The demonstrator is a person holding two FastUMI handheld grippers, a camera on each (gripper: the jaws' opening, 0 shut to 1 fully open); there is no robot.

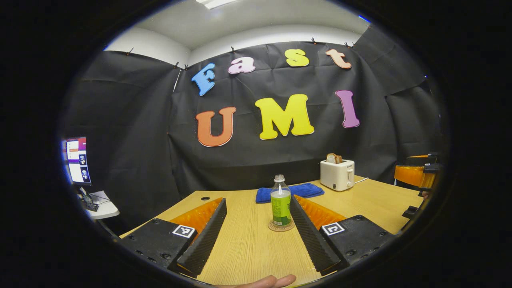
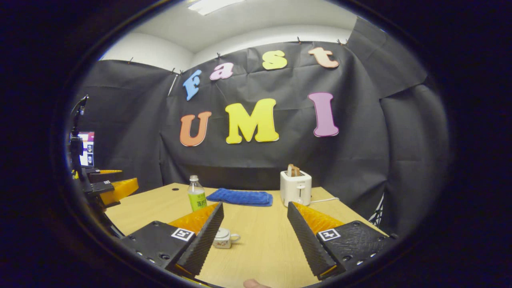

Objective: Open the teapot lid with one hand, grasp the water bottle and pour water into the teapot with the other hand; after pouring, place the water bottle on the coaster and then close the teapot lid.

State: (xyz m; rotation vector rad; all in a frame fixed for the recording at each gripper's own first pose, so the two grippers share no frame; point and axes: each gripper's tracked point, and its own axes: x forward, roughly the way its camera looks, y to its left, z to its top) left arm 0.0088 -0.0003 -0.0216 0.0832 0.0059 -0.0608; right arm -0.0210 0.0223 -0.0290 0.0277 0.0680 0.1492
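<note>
1 water bottle (image 1: 281,202), clear plastic w/ green label (print too small to read), upright on round coaster (image 1: 281,227) on wood-grain table (image 1: 248,240); 1 small white teapot (image 2: 223,237), lid on, beside right gripper (image 2: 254,224); left gripper (image 1: 258,218) & right both spread wide, grasping nothing; 1 blue towel (image 1: 298,191), 1 white toaster (image 1: 337,174) w/ toast

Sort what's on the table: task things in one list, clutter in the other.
For the job: bottle, coaster under it, teapot, left gripper and right gripper, both open.

Just lying about: toaster with bread in it, blue towel, monitor off to the side.
</note>
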